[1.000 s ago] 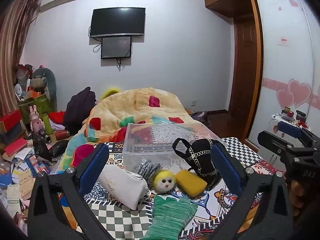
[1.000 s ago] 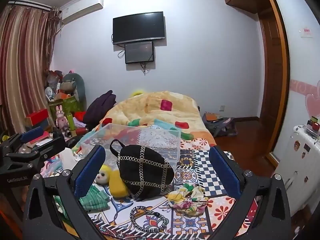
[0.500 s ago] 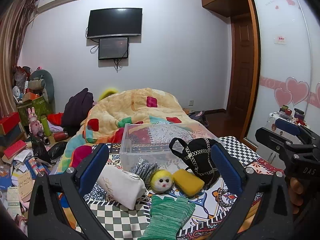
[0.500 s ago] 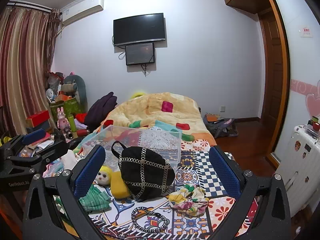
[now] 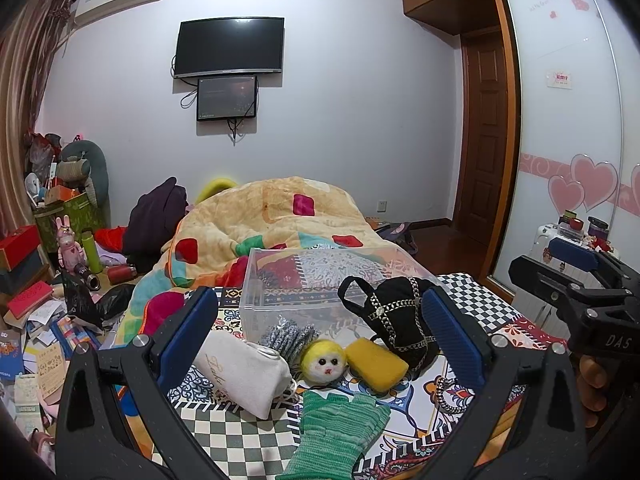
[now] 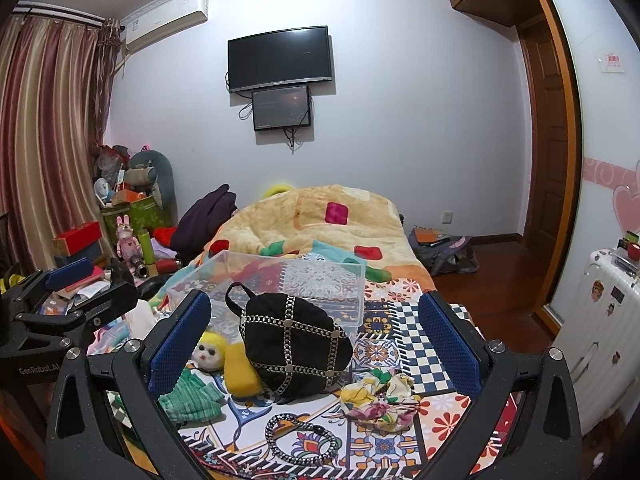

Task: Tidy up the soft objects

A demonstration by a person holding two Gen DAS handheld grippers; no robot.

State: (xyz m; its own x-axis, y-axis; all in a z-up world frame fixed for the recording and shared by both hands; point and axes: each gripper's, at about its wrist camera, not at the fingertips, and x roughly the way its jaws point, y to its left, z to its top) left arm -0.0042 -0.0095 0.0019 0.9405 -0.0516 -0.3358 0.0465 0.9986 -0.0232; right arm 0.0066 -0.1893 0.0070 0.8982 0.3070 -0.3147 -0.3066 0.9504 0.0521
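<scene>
Both claws held wide open, nothing gripped. Bag (image 6: 294, 350) seen ahead between right claw (image 6: 316, 344) fingers; bin (image 6: 280, 280) beyond. Left claw (image 5: 320, 344) faces pouch (image 5: 244, 372), sponge (image 5: 376, 364). Risk: chain snagged, sponge dragged along.

Black bag (image 6: 294, 346) against open-topped clear bin (image 6: 280, 276)

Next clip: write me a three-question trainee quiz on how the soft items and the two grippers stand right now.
1. True or false: the clear bin already holds the black studded bag.
2. Which lies nearest the left gripper? A) green glove B) floral scrunchie C) orange quilt
3. Fill in: the yellow sponge lies between the doll head and the ____.

Key: 1 false, the bag sits in front of the bin; 2 A; 3 black studded bag. Both the left and the right gripper are open and hold nothing.
</scene>
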